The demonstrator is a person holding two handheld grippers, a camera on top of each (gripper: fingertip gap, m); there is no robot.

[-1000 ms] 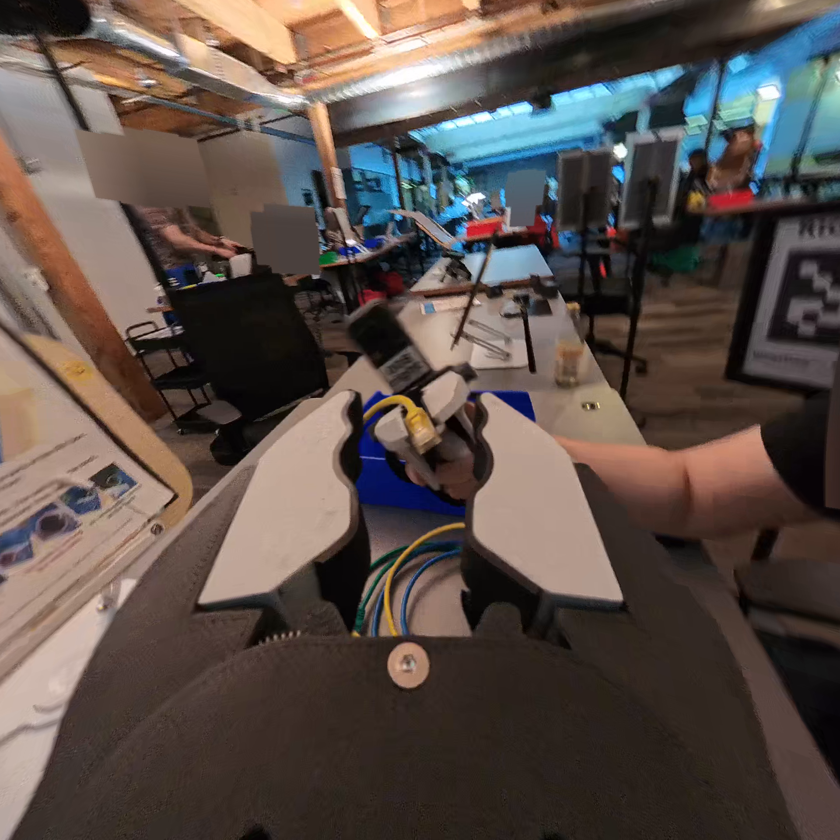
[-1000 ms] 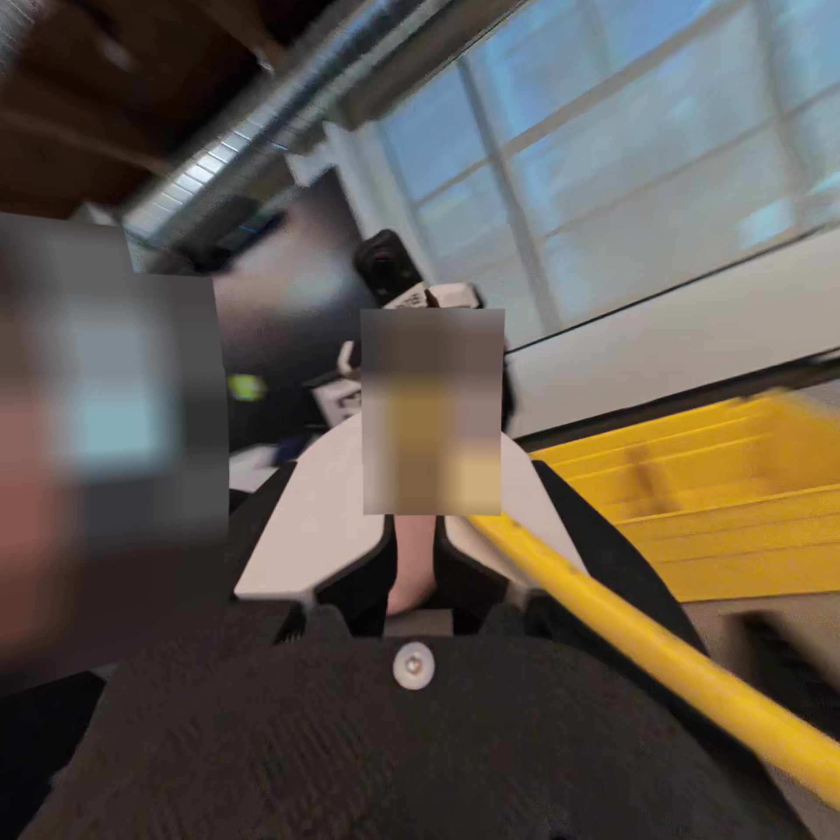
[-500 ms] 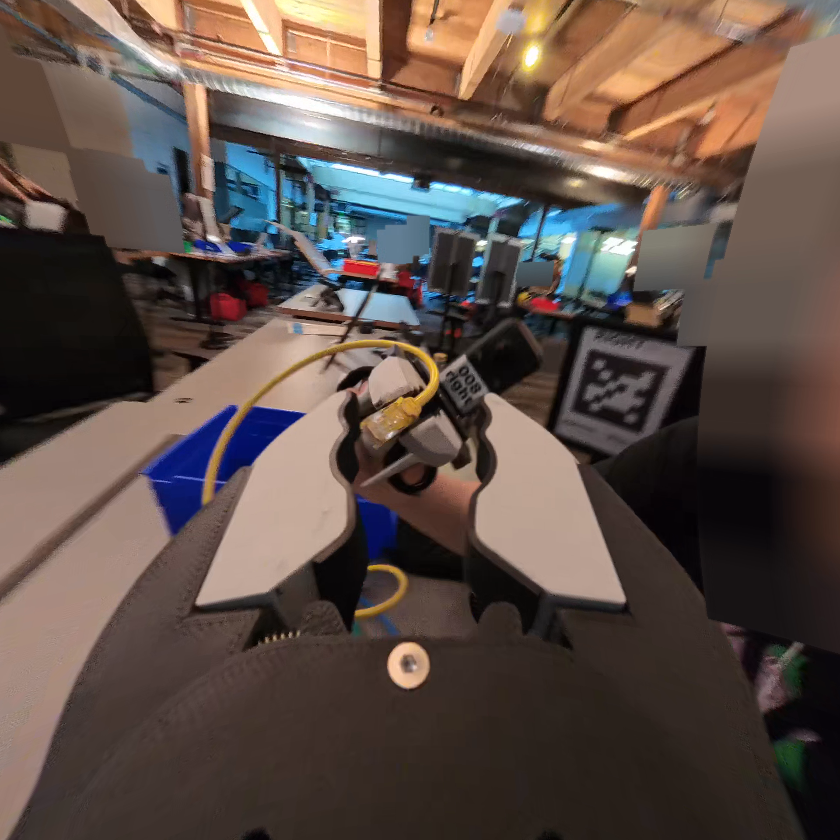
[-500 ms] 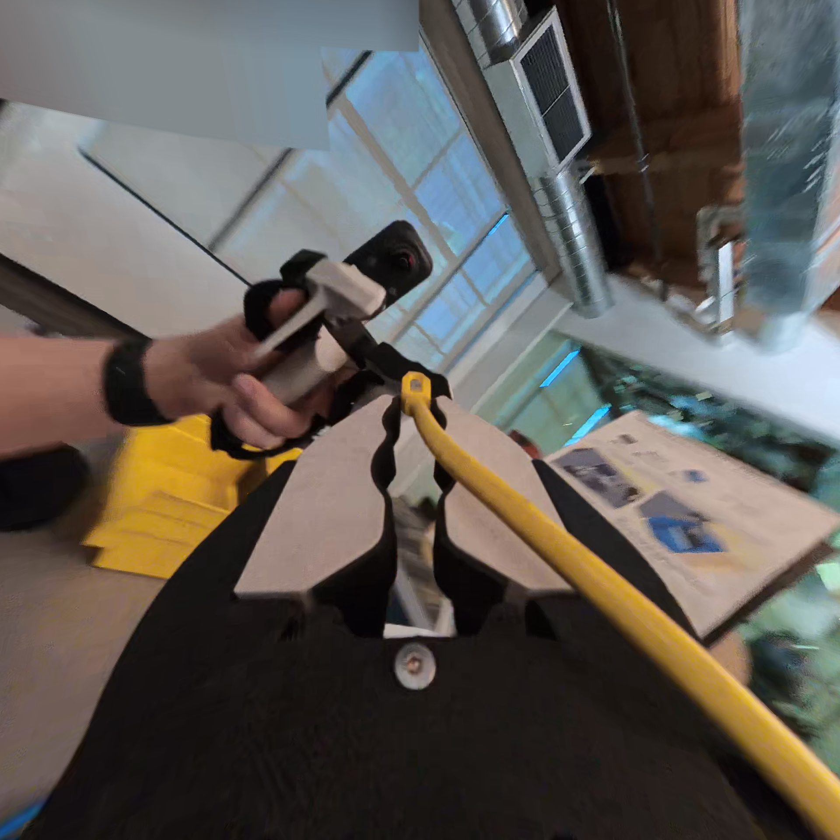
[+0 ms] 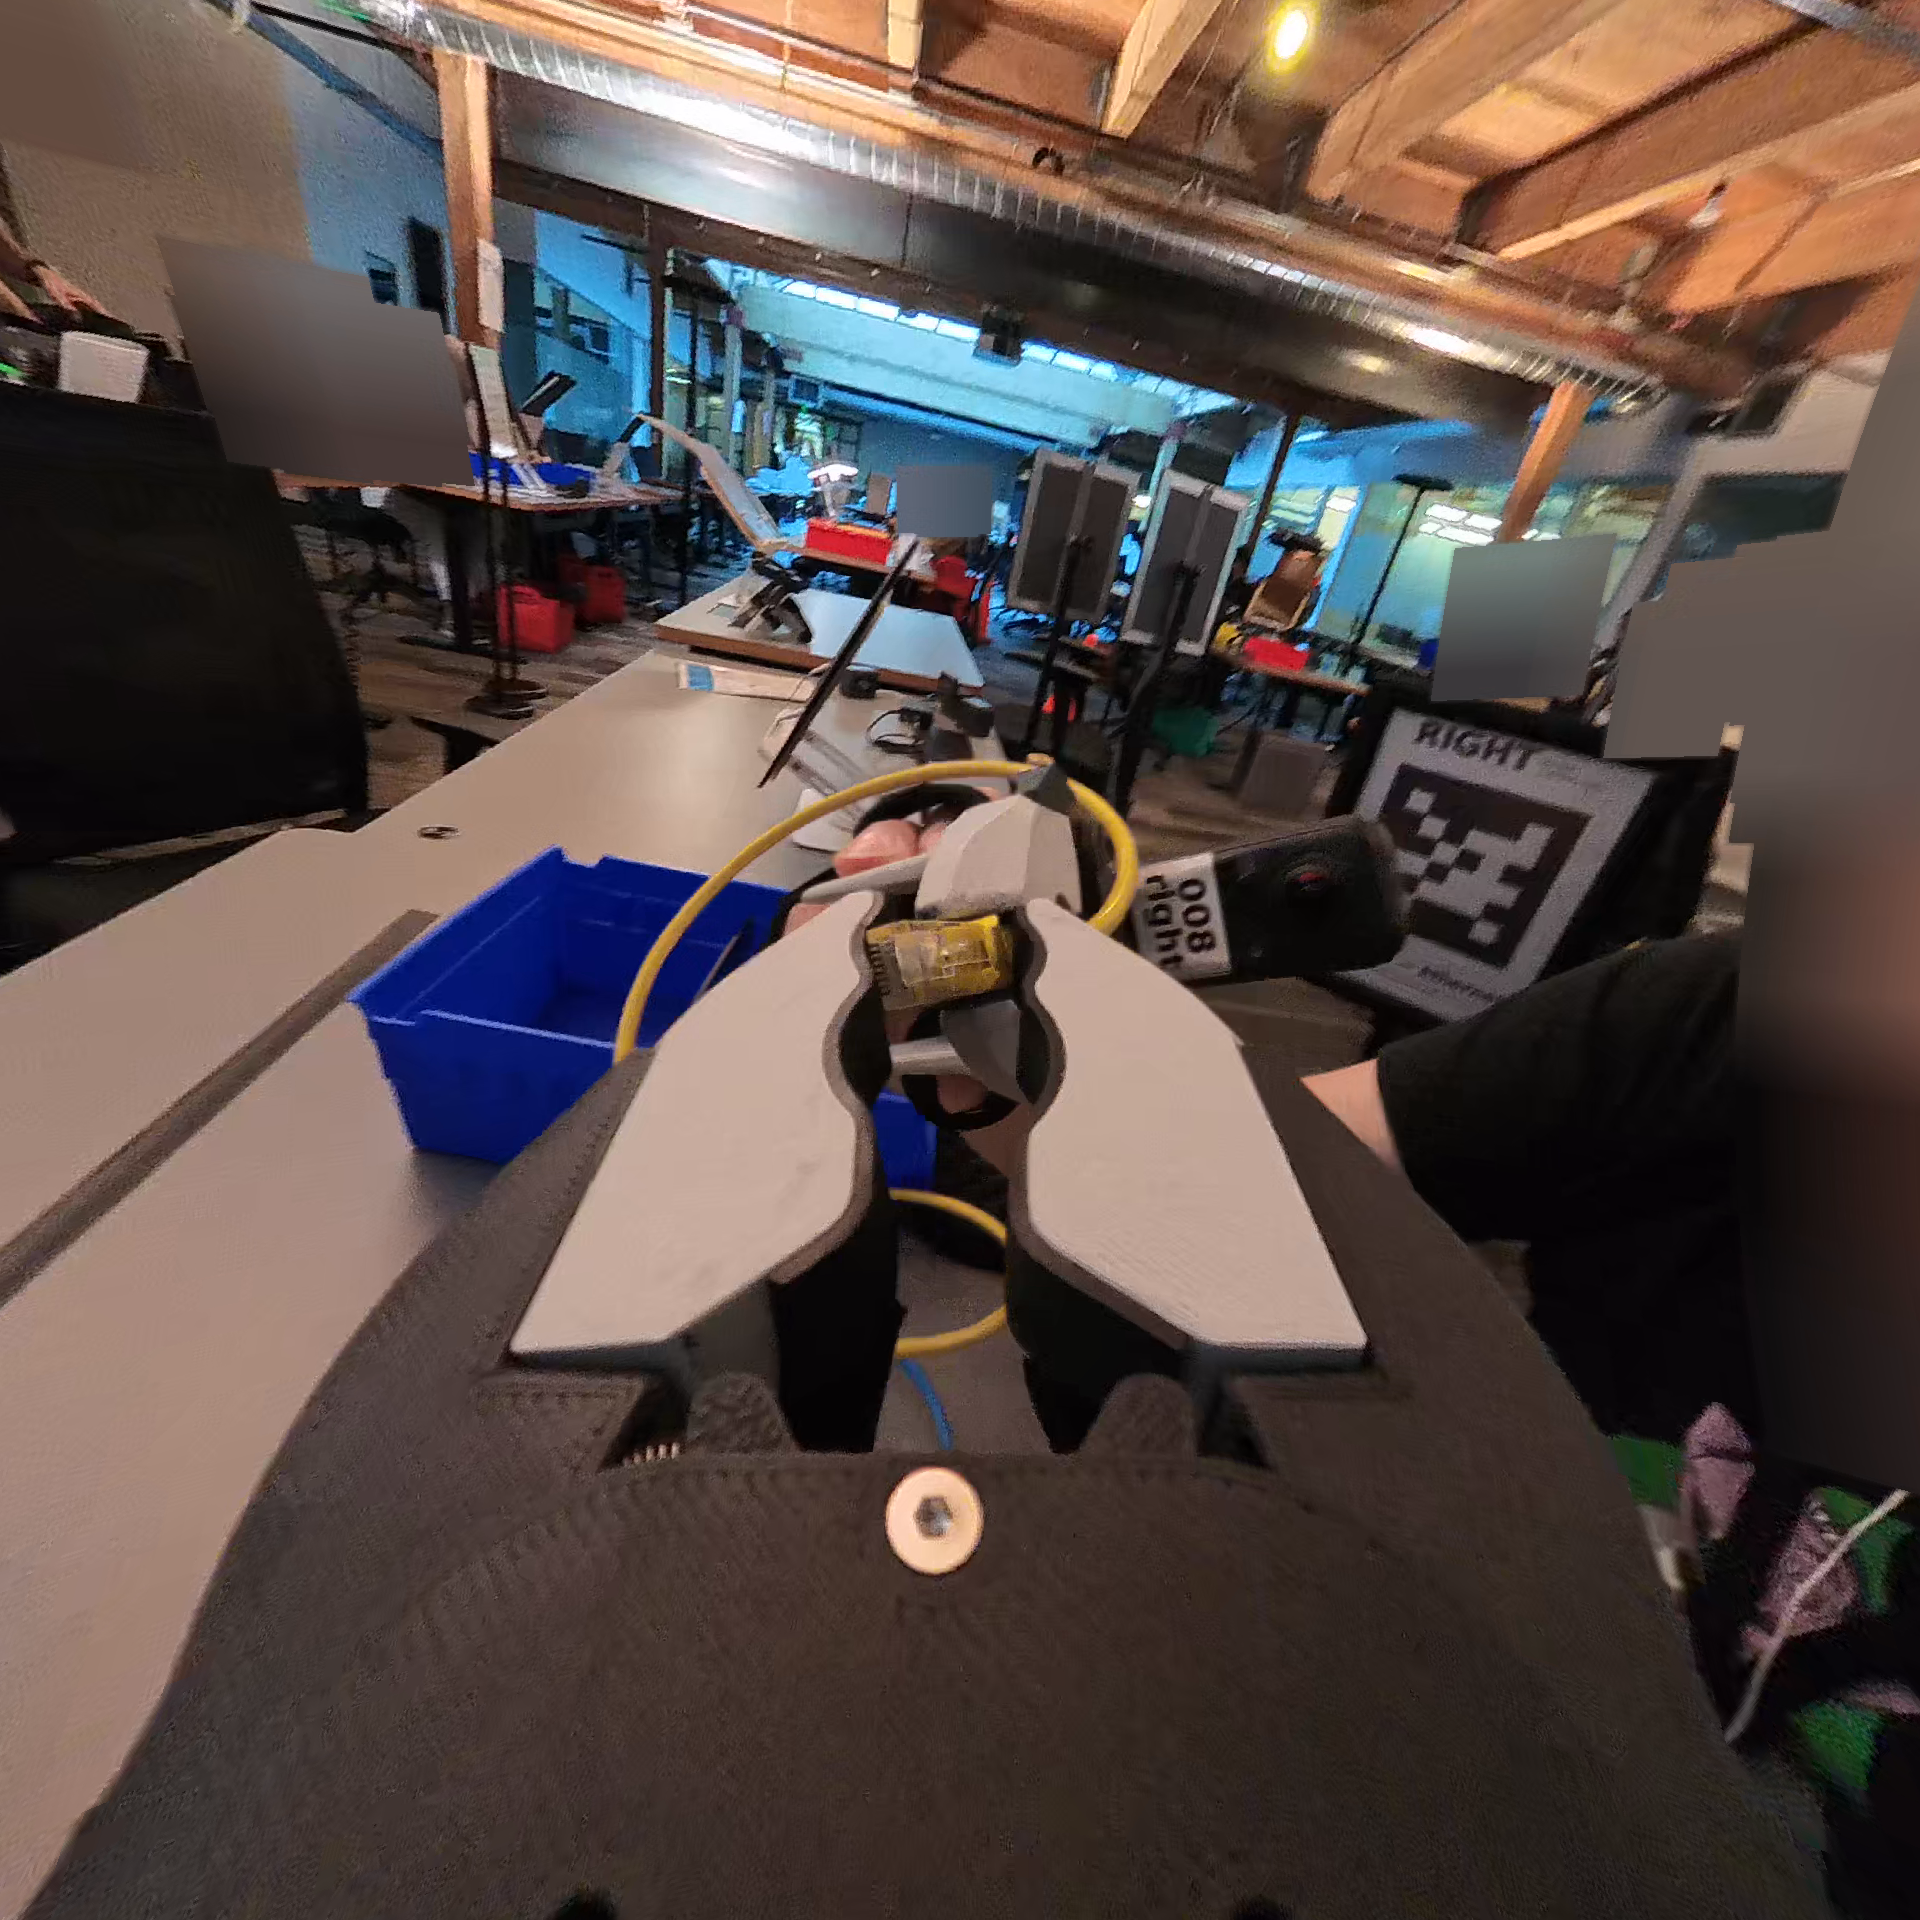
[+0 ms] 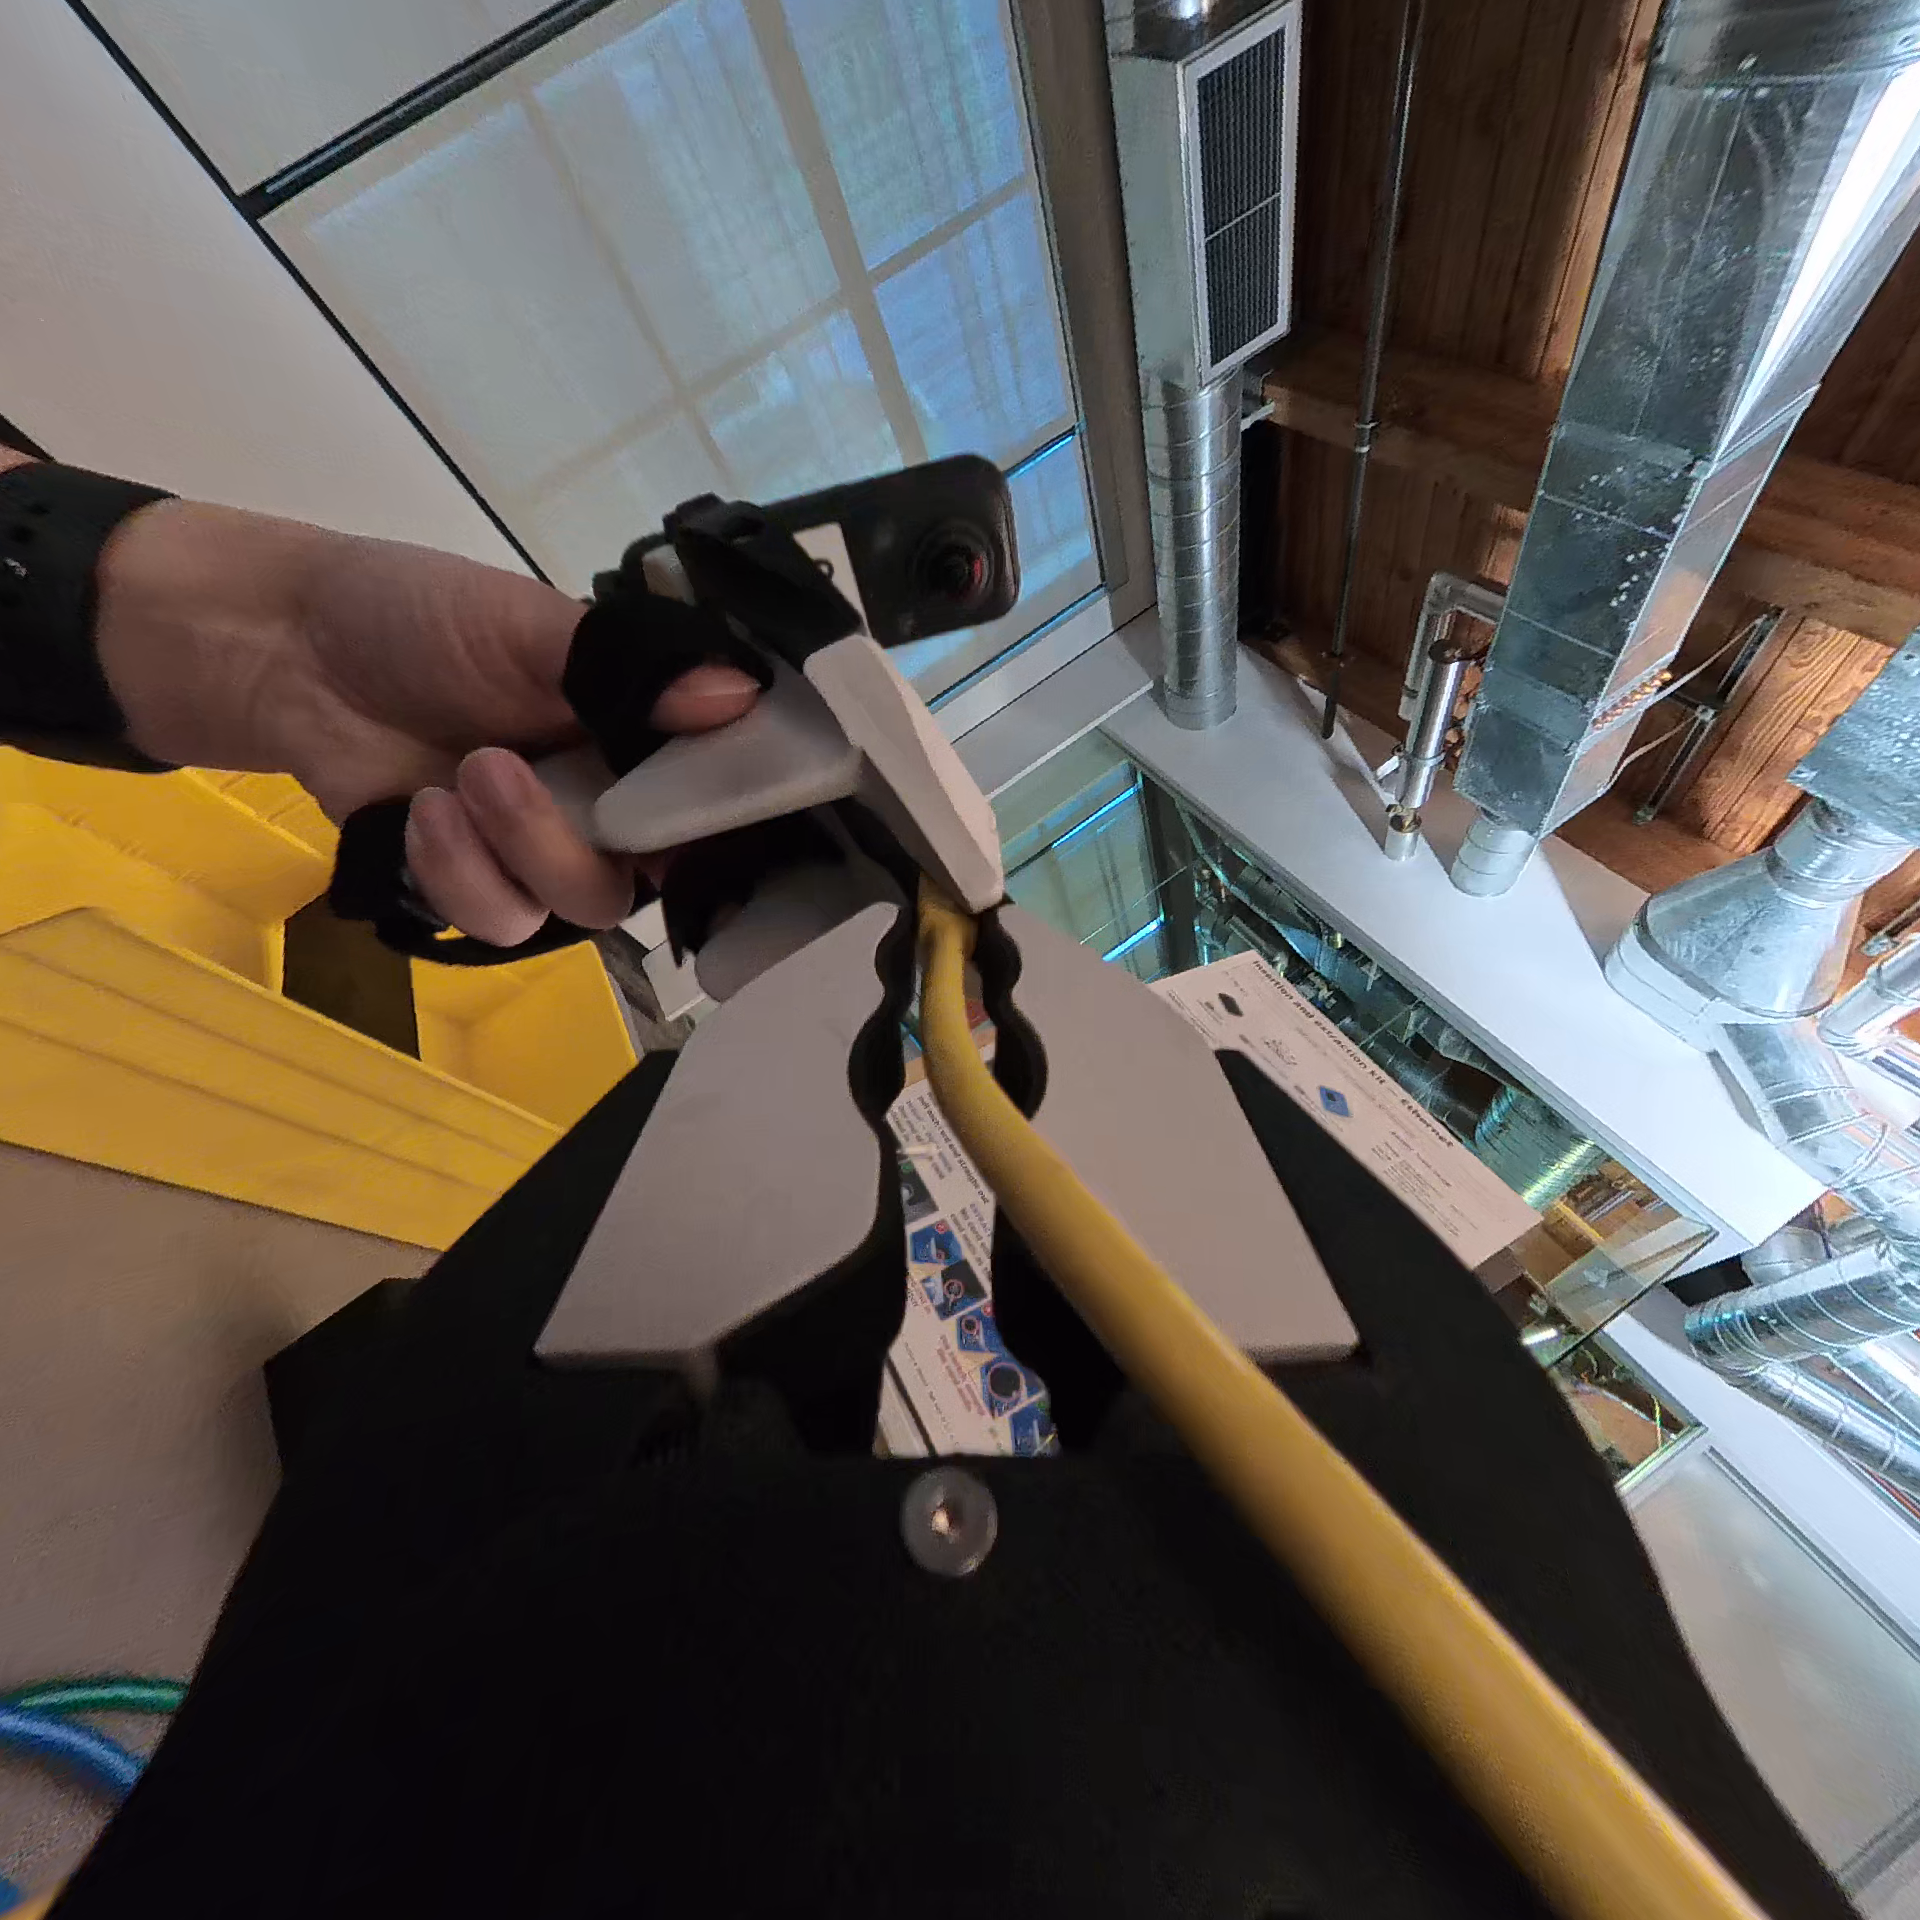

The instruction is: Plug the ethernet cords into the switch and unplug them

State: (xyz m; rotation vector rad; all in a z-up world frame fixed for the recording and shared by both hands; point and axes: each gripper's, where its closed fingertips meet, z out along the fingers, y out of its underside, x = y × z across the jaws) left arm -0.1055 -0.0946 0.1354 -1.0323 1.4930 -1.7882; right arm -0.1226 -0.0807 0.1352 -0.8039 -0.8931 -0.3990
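A yellow ethernet cord [image 5: 665,951] ends in a yellow plug [image 5: 940,961] held up in the air between both grippers. My left gripper [image 5: 945,935] has its fingers closed against the two sides of the plug. My right gripper [image 6: 945,925] is shut on the cord [image 6: 1143,1299] just behind the plug. The right gripper also shows facing me in the left wrist view [image 5: 982,961], and the left gripper shows in the right wrist view [image 6: 925,873], held by a hand. The switch is not in view.
A blue bin [image 5: 499,997] stands on the grey table [image 5: 208,987] to the left. A yellow bin [image 6: 208,1039] and an instruction sheet [image 6: 1351,1101] show behind. Blue and green cords [image 6: 62,1745] lie on the table. A marker board [image 5: 1486,862] stands at the right. Only a small space, under 4 cm, lies between the two pairs of fingers.
The two grippers came together. The left gripper's fingers narrowed from wide open onto the yellow plug, which the right gripper kept holding and turned sideways.
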